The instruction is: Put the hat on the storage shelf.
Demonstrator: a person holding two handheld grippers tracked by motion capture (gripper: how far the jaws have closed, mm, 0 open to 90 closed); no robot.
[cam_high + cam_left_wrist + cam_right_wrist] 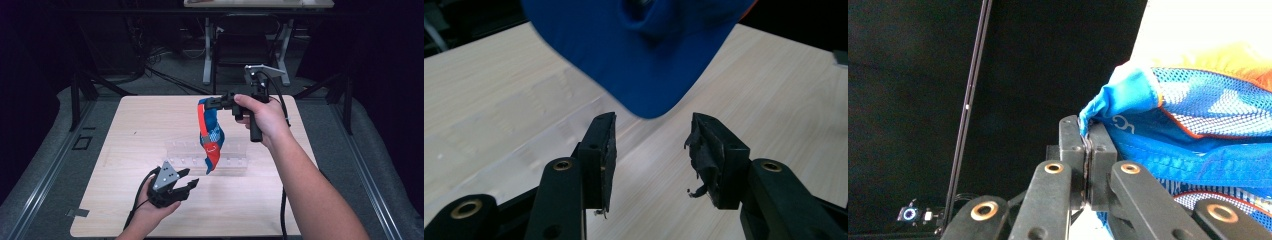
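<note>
Two tools in play. Right tool (pixel 214 102) raised above counter (pixel 125 150), jaws clamped tight on edge of blue-and-orange mesh cap (pixel 210 135); cap hangs down from it over clear plastic rack (pixel 235 157). Left tool (pixel 186 186) low near counter's front edge, jaws spread wide, holding nothing, pointed toward cap's hanging brim, just short of touching.

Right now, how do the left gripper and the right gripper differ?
The right gripper is shut on the blue and orange cap and lifted above the table; the left gripper is open, empty and held low, below the cap. The right gripper points left across the table; the left gripper points right. Both are black, hand-held and trail cables.
</note>
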